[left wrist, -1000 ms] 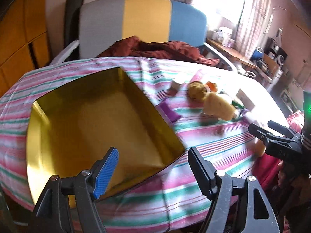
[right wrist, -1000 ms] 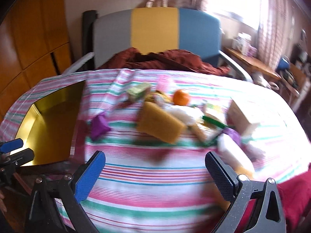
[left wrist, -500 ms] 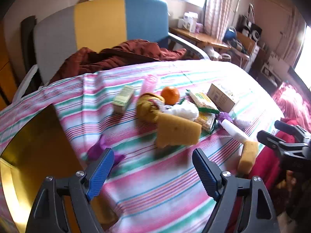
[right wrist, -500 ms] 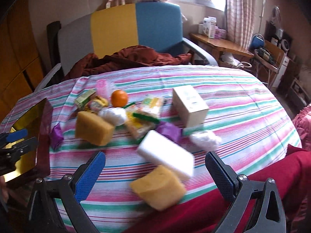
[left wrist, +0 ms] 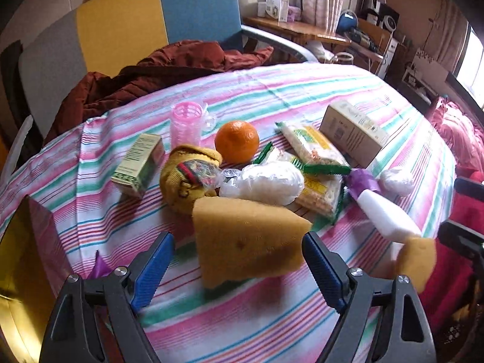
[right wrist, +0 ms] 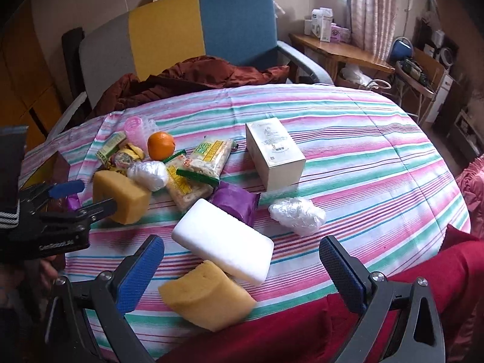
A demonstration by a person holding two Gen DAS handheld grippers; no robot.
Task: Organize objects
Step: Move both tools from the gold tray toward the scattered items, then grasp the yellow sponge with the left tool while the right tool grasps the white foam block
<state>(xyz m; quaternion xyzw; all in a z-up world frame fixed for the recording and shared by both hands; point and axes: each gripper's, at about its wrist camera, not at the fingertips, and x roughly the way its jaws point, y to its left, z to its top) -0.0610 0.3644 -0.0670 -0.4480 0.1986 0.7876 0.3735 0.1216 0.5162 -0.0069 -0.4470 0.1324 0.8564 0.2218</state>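
The left gripper point(left wrist: 236, 264) is standing wide, its jaws having just been opening, and nothing is being pressed between the pads; the large yellow sponge point(left wrist: 245, 239) is lying on the striped tablecloth point(left wrist: 272, 326) directly ahead of them, partly between the fingertips. The right gripper point(right wrist: 242, 272) is likewise standing released and is holding nothing, with a second yellow sponge point(right wrist: 208, 296) and a white foam block point(right wrist: 224, 245) lying just ahead of it near the table edge.

Risks, nearest first:

- The large sponge is looking about as wide as the jaw gap (a compressible body); an off-centre closure is likely to be squeezing one corner only, letting the sponge twist or spring free.
- The second sponge and foam block are touching each other; closing on one is probably dragging the other toward the edge.
- Beyond the large sponge, a white plastic bundle point(left wrist: 266, 183), snack packets point(left wrist: 314, 148) and an orange point(left wrist: 237, 141) are crowding together. An overshoot is likely to be pushing the bundle into the orange and setting it rolling.
- The gold tray point(left wrist: 18, 266) is sitting at the far left edge, well apart from the pile.
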